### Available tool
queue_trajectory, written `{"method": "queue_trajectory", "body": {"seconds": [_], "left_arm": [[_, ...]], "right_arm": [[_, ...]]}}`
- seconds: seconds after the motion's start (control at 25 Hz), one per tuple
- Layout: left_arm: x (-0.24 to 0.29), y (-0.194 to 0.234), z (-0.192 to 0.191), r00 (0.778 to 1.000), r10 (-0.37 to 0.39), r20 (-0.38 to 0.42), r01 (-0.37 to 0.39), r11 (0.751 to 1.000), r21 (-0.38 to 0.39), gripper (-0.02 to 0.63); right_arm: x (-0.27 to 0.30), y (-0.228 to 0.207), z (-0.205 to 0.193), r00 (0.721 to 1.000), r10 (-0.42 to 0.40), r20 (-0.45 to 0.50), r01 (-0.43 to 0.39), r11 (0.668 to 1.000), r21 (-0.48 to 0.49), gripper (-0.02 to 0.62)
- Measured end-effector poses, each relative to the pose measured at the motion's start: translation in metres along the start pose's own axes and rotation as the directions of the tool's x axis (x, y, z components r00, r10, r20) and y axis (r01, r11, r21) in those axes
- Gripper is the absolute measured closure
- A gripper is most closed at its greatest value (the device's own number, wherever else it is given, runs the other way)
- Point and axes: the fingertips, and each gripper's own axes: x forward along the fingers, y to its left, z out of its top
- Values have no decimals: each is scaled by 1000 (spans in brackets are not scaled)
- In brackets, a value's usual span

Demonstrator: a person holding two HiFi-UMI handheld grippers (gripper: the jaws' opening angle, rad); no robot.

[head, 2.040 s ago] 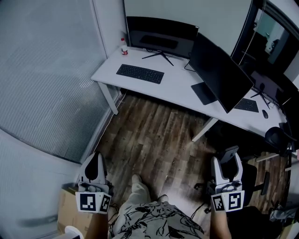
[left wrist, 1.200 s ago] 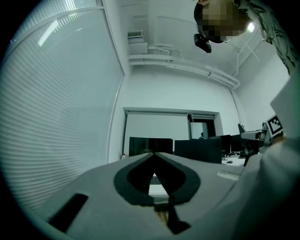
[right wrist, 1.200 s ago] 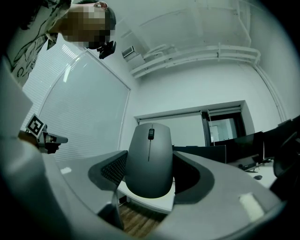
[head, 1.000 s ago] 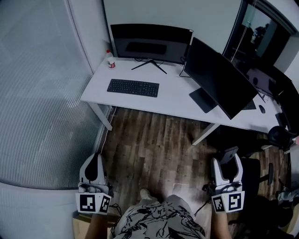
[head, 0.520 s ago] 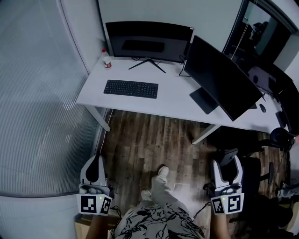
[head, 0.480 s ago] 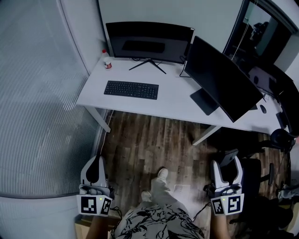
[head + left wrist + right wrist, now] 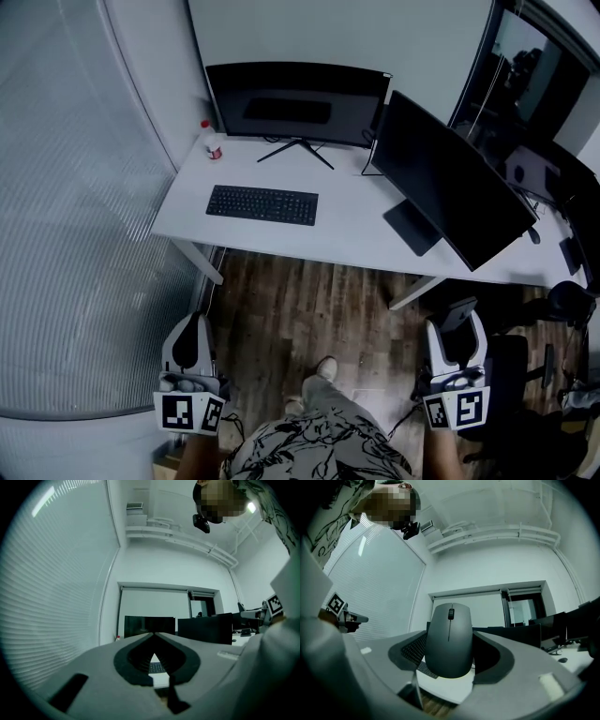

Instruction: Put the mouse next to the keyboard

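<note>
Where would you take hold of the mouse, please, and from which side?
By its two long sides, about mid-length, coming from its rear end. The mouse is narrow there and domed on top, so side pressure probably holds best; the right gripper holds it so, wheel end pointing away.

No readable text, numbers or brands.
Left marker cube [image 7: 190,412] and right marker cube [image 7: 457,409] carry only black-and-white square patterns; keyboard [image 7: 262,204] key legends and bottle [image 7: 212,142] label too small to read; mouse [image 7: 449,639] top looks plain.
</note>
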Motion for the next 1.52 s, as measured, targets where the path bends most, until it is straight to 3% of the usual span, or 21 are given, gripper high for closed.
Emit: {"method": "queue_trajectory", "body": {"seconds": [0.4, 0.88, 1.24, 1.52], "left_arm": [[63, 2, 2, 1000, 16, 8, -16, 1000, 20, 609], [126, -2, 1, 998, 66, 14, -66, 998, 2, 609], [142, -5, -8, 994, 111, -6, -111, 994, 23, 609], [167, 9, -9, 995, 97, 13, -97, 995, 8, 609]], "right_arm": [[63, -34, -13, 1000, -3, -2, 3, 1000, 0, 291], [137, -64, -24, 998, 61, -7, -61, 998, 11, 291], [161, -78, -38, 997, 81, -9, -81, 996, 43, 291], [180, -81, -40, 999, 51, 1, -51, 999, 16, 291]]}}
